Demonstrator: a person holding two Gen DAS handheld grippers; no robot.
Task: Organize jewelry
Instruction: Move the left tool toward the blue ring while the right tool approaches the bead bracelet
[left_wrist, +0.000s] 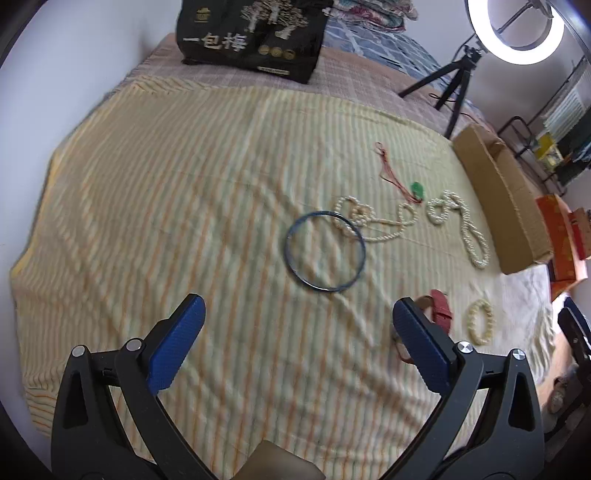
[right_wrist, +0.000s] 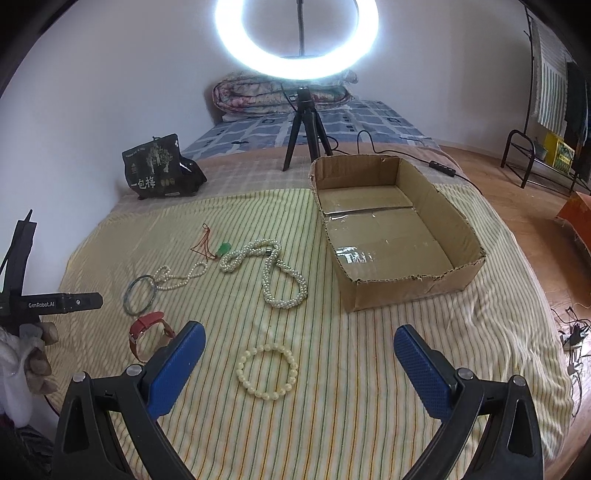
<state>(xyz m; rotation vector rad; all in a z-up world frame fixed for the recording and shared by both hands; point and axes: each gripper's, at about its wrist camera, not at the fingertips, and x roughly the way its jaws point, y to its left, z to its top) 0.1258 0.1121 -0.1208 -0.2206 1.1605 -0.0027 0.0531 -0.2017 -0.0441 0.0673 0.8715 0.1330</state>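
We hold both grippers spread wide and empty. The bead bracelet (right_wrist: 267, 372) lies flat on the striped cloth (right_wrist: 369, 369), just ahead of the right gripper (right_wrist: 299, 345) and slightly left of centre, nearer than the left gripper (left_wrist: 299, 319). The cardboard box (right_wrist: 406, 291) sits ahead-right, empty.
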